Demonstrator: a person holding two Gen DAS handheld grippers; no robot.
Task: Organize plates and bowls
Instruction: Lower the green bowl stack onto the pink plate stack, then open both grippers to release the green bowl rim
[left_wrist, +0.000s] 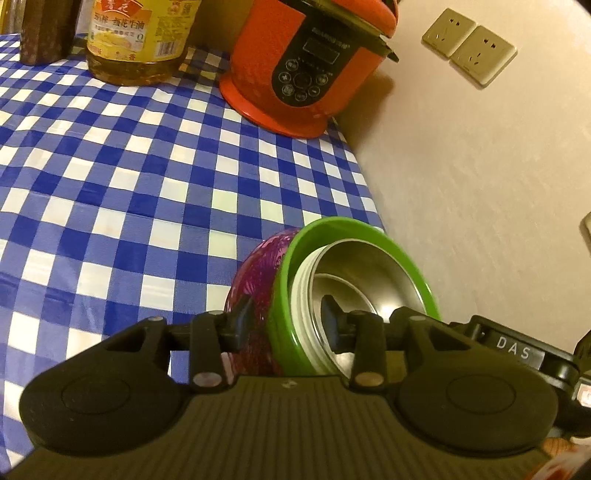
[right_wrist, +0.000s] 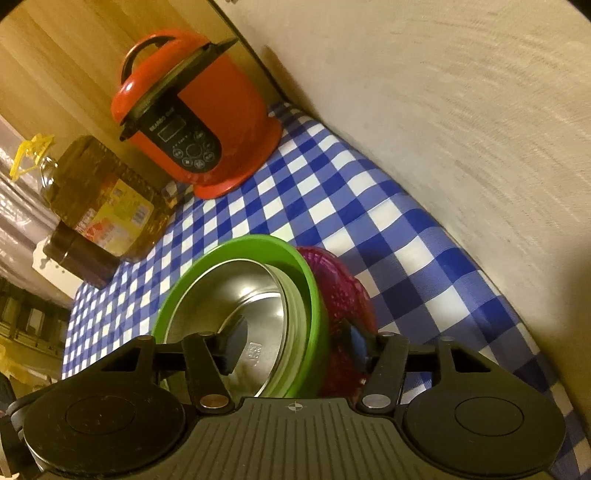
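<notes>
A green-rimmed bowl with a steel inside (left_wrist: 354, 273) (right_wrist: 240, 295) sits nested in a purple patterned bowl (left_wrist: 255, 288) (right_wrist: 343, 291). Both are tilted above the blue-and-white checked tablecloth (left_wrist: 129, 184) (right_wrist: 332, 192). My left gripper (left_wrist: 286, 319) is shut on the stacked rims, one finger outside on the purple bowl, the other inside the steel bowl. My right gripper (right_wrist: 295, 347) is shut on the opposite side of the same stack, one finger inside, one on the purple bowl. Part of the right gripper's body (left_wrist: 517, 350) shows in the left wrist view.
A red electric pressure cooker (left_wrist: 306, 62) (right_wrist: 195, 110) stands at the table's far end by the wall. A yellow cooking oil bottle (left_wrist: 136, 37) (right_wrist: 99, 199) and a dark jar (left_wrist: 44, 29) (right_wrist: 79, 258) stand beside it. Wall sockets (left_wrist: 469, 46) are on the beige wall.
</notes>
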